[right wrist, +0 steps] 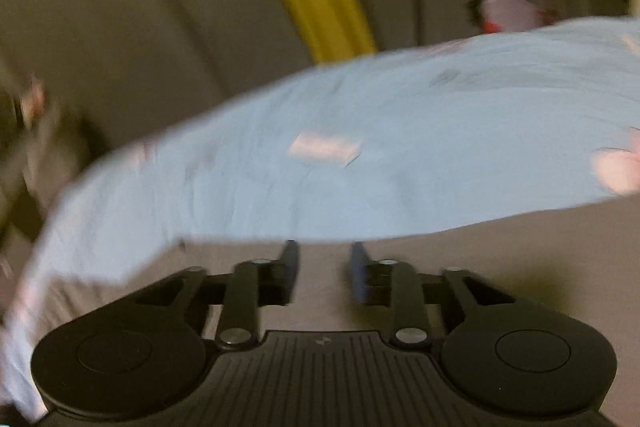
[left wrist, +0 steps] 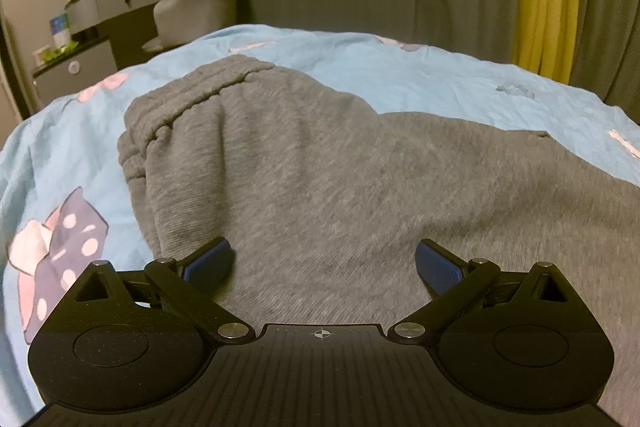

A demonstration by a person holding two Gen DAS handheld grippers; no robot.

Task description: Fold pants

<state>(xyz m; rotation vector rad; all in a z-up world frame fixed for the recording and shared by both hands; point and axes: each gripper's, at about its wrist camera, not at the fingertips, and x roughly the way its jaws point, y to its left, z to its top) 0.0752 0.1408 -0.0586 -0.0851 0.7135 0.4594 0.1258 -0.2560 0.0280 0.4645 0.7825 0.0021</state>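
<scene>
A light-blue bed (left wrist: 400, 75) fills both views, grey curtains behind. Grey pants (left wrist: 320, 167) lie mid-frame in the left view, under the left hand-held gripper (left wrist: 324, 261), jaws wide apart. The right hand-held gripper (right wrist: 325, 269), blurred, stands partly apart, empty.

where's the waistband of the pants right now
Left wrist view, upper left: the waistband lies on the blue sheet, nearest the dresser.
</scene>
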